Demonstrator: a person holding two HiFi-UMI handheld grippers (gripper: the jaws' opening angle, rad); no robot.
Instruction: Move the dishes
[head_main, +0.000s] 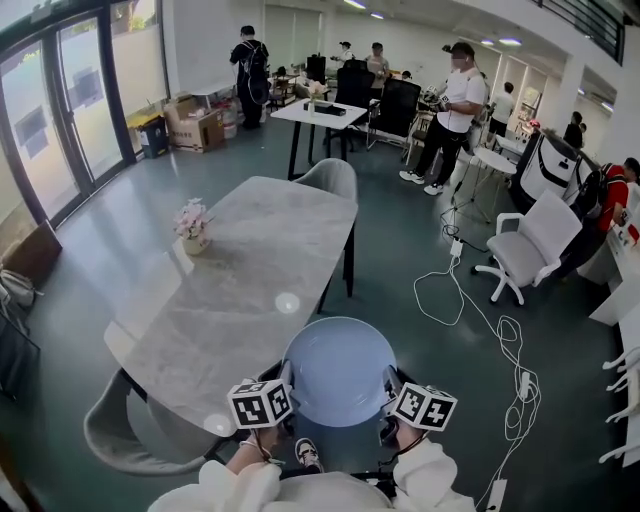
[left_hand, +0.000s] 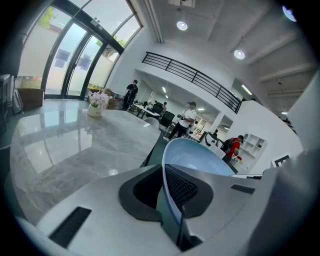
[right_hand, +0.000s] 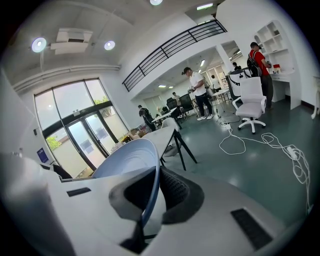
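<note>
While the jaws of my left gripper (head_main: 283, 388) and right gripper (head_main: 392, 392) clamp the blue bowl (head_main: 338, 372) at 9 and 3 o'clock, aloft by the near corner of the desk (head_main: 250, 270), I judge the carry under way and a level set-down next.

Tabletop (head_main: 262, 262) ahead mostly bare; flower vase (head_main: 192, 226) far left; chair (head_main: 120, 440) at near-left corner.

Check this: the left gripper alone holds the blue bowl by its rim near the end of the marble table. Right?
Wrong on "alone". The right gripper is also shut on the rim of the blue bowl, as the right gripper view shows. It and the left gripper together hold the bowl by its rim near the end of the marble table.
</note>
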